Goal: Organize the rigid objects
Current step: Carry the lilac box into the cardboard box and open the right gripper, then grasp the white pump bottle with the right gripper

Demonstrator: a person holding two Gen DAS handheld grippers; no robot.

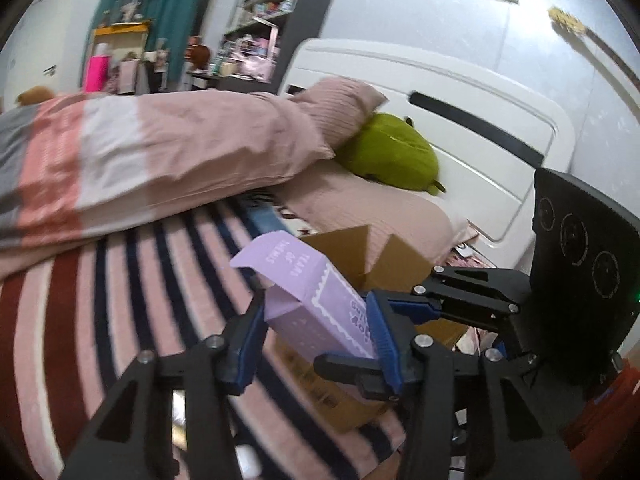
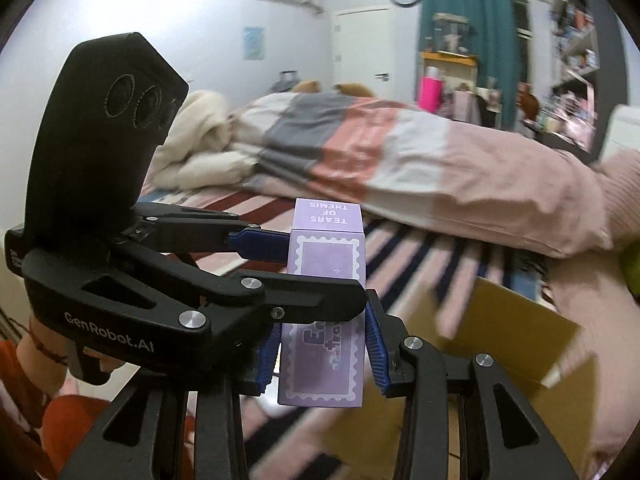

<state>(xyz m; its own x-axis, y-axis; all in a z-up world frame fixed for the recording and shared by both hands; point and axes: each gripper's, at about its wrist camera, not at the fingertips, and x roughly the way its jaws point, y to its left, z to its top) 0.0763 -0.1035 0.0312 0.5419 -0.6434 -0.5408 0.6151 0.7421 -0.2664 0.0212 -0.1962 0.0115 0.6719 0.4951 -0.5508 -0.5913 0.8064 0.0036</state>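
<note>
A lilac carton printed "TEARS OF THEMIS" (image 1: 320,304) (image 2: 326,264) hangs in the air over the bed, its top flap (image 1: 266,254) open. My left gripper (image 1: 316,328) has its blue pads against both sides of the carton. Seen from the right wrist, the left gripper (image 2: 326,270) comes in from the left and clamps the carton's upper half. My right gripper (image 2: 322,354) presses its pads on the carton's lower half. In the left wrist view the right gripper (image 1: 346,328) reaches in from the right. An open cardboard box (image 1: 400,264) (image 2: 500,320) lies just behind and below.
A striped blanket (image 1: 120,300) (image 2: 420,256) covers the bed. A pink and grey duvet (image 1: 160,152) (image 2: 400,160) is heaped behind it. A green plush (image 1: 392,152) and pillow lean on the white headboard (image 1: 460,112). An orange sleeve (image 2: 68,424) shows at lower left.
</note>
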